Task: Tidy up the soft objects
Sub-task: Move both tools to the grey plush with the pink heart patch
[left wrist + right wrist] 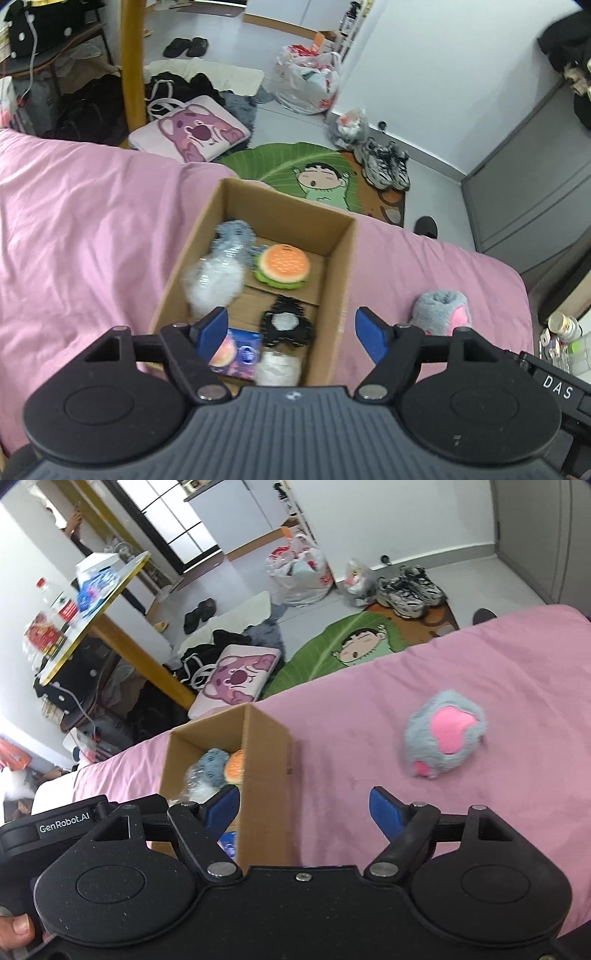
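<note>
An open cardboard box (341,258) (266,746) sits on the pink bed. Inside lie a burger plush (282,264), a blurred blue-white plush (221,266), a black spiky toy (286,325), a blue packet (238,354) and a white soft piece (277,367). A grey paw plush with pink pads (445,734) (441,312) lies on the sheet right of the box. My left gripper (291,330) hovers open over the box's near end. My right gripper (304,808) is open above the sheet, between the box and the paw plush, holding nothing.
The pink bedsheet (81,229) stretches left and right of the box. Beyond the bed edge the floor holds a cartoon rug (317,177), a pink bear cushion (192,134), sneakers (388,166), plastic bags (310,79) and a yellow table leg (133,66).
</note>
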A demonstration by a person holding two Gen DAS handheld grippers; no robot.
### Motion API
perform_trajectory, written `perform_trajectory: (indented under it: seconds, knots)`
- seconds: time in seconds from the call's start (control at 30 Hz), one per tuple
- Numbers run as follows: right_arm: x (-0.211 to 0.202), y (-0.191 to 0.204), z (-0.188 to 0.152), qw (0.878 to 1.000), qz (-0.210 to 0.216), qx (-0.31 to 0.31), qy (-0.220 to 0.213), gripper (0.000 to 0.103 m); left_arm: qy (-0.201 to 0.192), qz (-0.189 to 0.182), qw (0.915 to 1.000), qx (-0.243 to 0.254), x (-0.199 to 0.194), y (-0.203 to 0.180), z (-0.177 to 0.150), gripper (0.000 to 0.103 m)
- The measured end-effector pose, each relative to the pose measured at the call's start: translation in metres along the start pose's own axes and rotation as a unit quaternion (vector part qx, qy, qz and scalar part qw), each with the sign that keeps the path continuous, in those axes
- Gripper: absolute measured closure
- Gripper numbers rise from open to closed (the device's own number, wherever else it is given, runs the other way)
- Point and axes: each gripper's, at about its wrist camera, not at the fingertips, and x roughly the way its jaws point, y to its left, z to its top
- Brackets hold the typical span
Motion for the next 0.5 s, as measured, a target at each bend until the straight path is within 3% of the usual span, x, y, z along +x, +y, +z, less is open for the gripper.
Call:
perform_trajectory:
  seconds: [0.5]
  knots:
    - [-0.011,-0.067,0.02,0.999,-0.006,0.039,-0.012,0.026,0.006,-0.008,0.9998,0.018,0.015,-0.064,-0.004,0.028]
